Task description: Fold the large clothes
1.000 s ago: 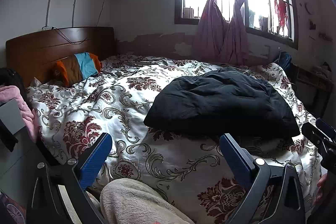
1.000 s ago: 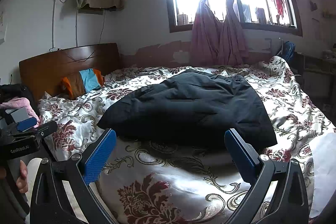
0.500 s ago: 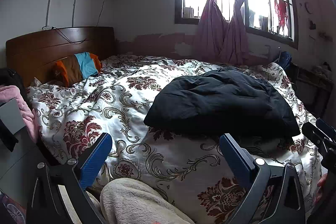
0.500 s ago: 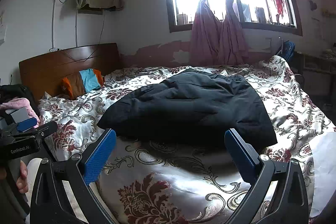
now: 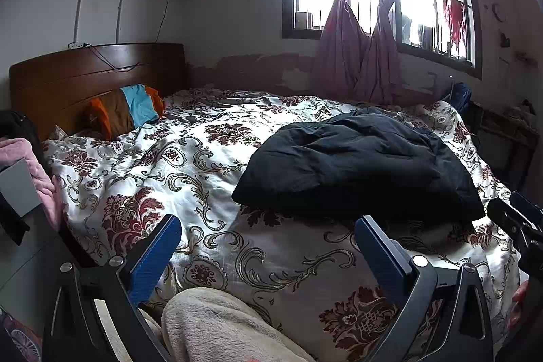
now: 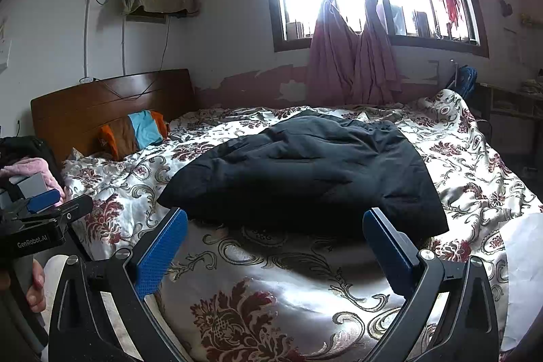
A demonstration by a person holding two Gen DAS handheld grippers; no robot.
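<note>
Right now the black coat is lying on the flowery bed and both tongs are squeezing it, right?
Not quite. The black coat does lie on the flowery bed, but both the left tongs and the right tongs are open, short of it, as both wrist views show.

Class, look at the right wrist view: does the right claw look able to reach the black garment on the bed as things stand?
Probably yes. The right claw is open and empty, the black garment lies straight ahead on the floral bedspread, and nothing lies between them.

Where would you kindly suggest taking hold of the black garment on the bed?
Probably the black garment by its near hem, coming in low from the bed's foot side: that edge lies closest, bulging above the quilt, with both open grippers facing it.
</note>
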